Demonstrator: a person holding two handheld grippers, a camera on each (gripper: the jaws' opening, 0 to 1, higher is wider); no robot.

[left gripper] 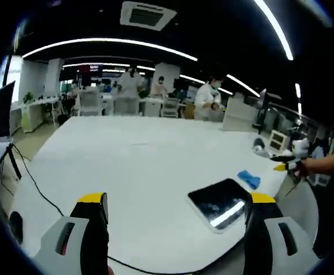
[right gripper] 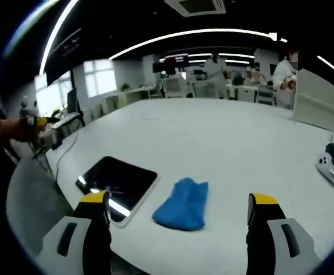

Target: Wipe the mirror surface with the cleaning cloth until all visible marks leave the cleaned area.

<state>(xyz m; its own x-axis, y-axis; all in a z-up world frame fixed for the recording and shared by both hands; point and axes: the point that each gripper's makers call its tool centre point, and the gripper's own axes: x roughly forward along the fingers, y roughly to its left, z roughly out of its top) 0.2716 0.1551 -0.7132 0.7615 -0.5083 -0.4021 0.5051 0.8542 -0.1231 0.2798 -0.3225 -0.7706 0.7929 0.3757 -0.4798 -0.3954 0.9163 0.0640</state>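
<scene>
Near the table's [right gripper: 224, 143] front edge lies the mirror [right gripper: 118, 180] (dark, glossy), with the blue cleaning cloth [right gripper: 183, 204] just beside it, apart. Both the left gripper [left gripper: 177, 209] and right gripper [right gripper: 178, 209] stand wide, holding nothing.

Blue cloth [right gripper: 182, 204], white table [right gripper: 224, 143]

My left tool [left gripper: 177, 220] is held level with its two yellow-tipped jaws spread wide and nothing between them. My right tool [right gripper: 179, 220] is the same, jaws wide apart and empty, raised clear of any surface.
</scene>
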